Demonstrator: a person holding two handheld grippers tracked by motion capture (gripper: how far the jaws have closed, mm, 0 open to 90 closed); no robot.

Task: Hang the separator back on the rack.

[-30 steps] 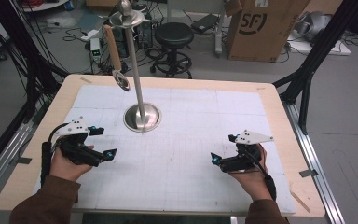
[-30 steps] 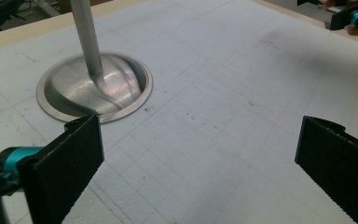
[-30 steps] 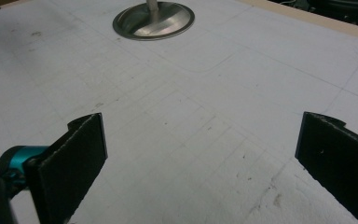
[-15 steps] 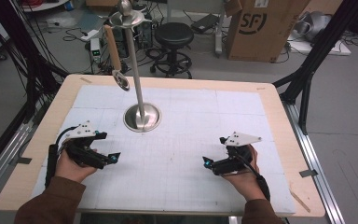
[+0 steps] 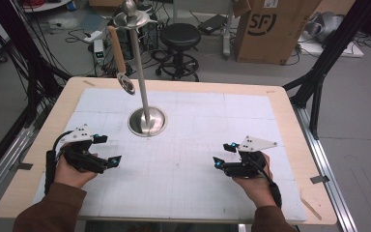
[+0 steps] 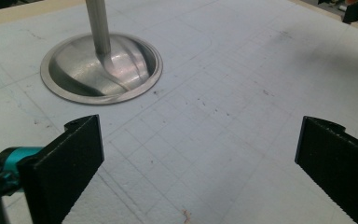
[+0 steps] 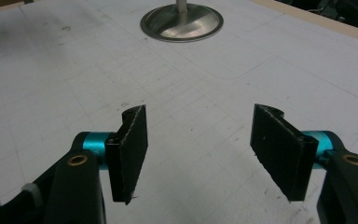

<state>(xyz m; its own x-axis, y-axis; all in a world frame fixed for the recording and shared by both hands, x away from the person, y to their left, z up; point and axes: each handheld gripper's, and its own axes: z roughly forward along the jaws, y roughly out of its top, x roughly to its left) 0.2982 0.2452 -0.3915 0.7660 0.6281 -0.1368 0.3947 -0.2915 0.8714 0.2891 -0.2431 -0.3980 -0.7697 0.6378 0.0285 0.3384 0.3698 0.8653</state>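
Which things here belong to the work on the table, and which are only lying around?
Job:
- metal stand
- utensil hanging from it
- left gripper
- right gripper

Lying about:
- stool
- cardboard box
- floor cables

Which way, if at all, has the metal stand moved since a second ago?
No. The stand base stays on the same grid squares of the white mat.

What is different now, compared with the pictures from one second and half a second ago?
The right tongs have just been closing with nothing between them; a gap remains. The left tongs are wide open and empty. Both hands hardly moved. The metal stand and the hanging utensil stayed in place.
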